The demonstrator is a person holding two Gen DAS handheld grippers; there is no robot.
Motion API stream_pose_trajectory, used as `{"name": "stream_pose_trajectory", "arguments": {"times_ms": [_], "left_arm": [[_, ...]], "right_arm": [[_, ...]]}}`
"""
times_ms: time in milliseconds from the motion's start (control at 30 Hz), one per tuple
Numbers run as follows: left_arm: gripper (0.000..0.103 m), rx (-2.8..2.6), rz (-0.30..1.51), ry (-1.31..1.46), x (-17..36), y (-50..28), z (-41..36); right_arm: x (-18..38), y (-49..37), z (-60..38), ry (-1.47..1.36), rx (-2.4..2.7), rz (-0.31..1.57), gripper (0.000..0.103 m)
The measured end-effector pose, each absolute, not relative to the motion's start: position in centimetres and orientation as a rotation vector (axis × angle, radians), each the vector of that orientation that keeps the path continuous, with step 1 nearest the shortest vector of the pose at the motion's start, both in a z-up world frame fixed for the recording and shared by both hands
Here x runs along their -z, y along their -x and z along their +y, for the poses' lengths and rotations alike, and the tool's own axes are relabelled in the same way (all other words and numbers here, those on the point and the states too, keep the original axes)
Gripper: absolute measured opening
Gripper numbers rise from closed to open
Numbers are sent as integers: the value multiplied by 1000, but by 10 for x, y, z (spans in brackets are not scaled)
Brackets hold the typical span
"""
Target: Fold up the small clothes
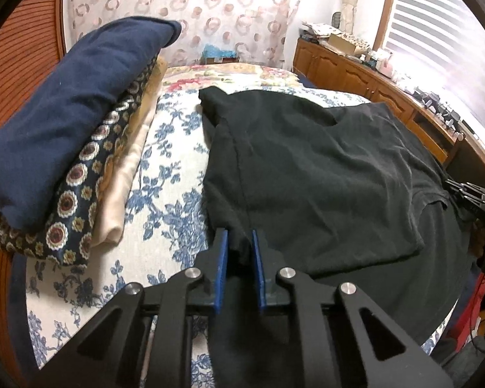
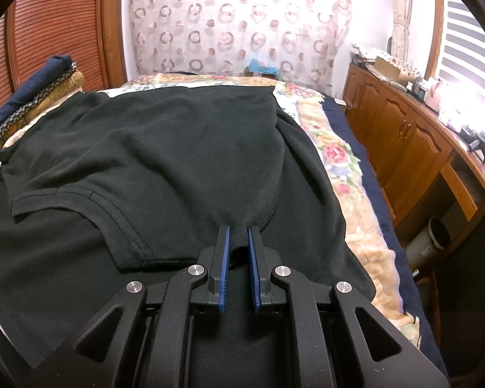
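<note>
A black cotton T-shirt (image 1: pixel 323 174) lies on a floral bedspread (image 1: pixel 165 168). The left gripper (image 1: pixel 239 242) and right gripper (image 2: pixel 239 236) each pinch its fabric.

countertop clutter (image 1: pixel 436 103) too small to tell.

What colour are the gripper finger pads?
Blue, on black fingers. Clearest in the right wrist view, closed on the black shirt.

A black short-sleeved shirt (image 2: pixel 165 148) lies spread and partly folded on the floral bed (image 1: pixel 165 174); hemmed sleeve uppermost.
</note>
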State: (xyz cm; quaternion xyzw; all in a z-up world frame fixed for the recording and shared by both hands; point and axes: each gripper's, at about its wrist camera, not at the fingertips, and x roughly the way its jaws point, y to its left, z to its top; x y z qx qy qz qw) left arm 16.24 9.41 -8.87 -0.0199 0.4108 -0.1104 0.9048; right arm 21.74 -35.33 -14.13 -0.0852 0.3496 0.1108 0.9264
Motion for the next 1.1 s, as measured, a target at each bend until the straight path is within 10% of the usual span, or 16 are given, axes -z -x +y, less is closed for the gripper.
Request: {"name": "stream_pose_trajectory", "arguments": {"times_ms": [1100], "left_arm": [[0, 302, 637, 58, 20, -117, 88]], "right_arm": [[55, -173, -361, 152, -269, 522, 1]]}}
